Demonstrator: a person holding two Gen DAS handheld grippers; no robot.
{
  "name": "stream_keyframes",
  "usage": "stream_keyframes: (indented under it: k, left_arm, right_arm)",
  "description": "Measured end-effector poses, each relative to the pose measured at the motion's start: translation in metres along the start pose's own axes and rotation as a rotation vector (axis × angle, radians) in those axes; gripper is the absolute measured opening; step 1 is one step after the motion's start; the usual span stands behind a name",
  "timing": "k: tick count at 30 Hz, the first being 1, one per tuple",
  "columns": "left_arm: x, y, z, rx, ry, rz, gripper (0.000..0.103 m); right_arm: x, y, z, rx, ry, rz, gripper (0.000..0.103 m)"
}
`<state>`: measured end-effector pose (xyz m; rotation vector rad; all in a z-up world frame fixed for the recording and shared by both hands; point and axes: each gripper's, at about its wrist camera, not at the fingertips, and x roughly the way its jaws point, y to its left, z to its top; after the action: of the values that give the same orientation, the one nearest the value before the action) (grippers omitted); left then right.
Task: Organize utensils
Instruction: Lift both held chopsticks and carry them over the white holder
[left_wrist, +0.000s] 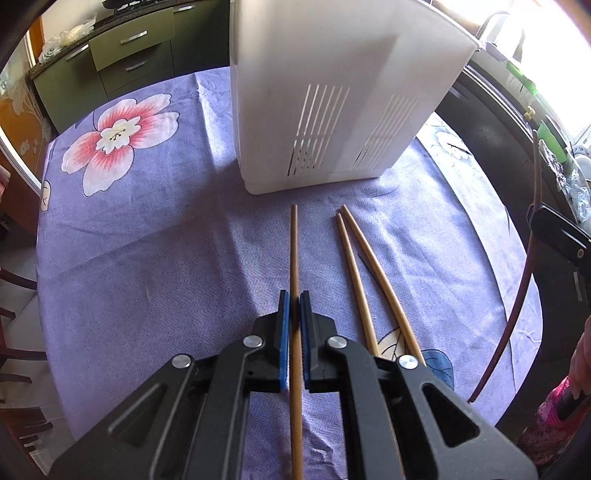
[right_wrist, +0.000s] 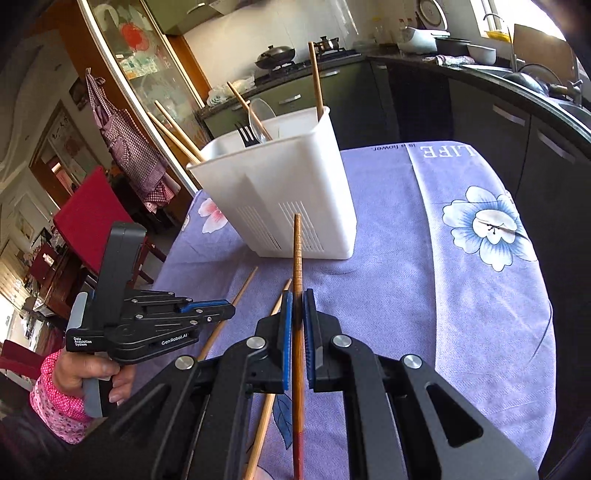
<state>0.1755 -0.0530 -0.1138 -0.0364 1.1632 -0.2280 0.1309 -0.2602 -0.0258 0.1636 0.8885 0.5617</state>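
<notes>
A white slotted utensil holder (left_wrist: 325, 99) stands on the purple flowered tablecloth; it also shows in the right wrist view (right_wrist: 284, 195), with several chopsticks, a black fork (right_wrist: 246, 136) and a clear spoon (right_wrist: 258, 118) standing in it. My left gripper (left_wrist: 294, 299) is shut on a light wooden chopstick (left_wrist: 294, 251) that points at the holder. Two more chopsticks (left_wrist: 364, 266) lie on the cloth to its right. My right gripper (right_wrist: 297, 297) is shut on a darker ridged chopstick (right_wrist: 297, 251), raised over the cloth. The left gripper (right_wrist: 221, 310) shows at the left of the right wrist view.
The round table's edge (left_wrist: 532, 295) drops off on the right, with dark kitchen counters (right_wrist: 517, 110) beyond. A red chair (right_wrist: 92, 218) stands left of the table. Green drawers (left_wrist: 129, 55) are behind the holder.
</notes>
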Motion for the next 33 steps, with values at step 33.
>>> stream_keyframes:
  k: [33]
  left_arm:
    - [-0.123,-0.021,-0.027,0.097,-0.244,0.016,0.005]
  right_arm:
    - [-0.063,0.02,-0.007,-0.078,-0.112,0.024,0.007]
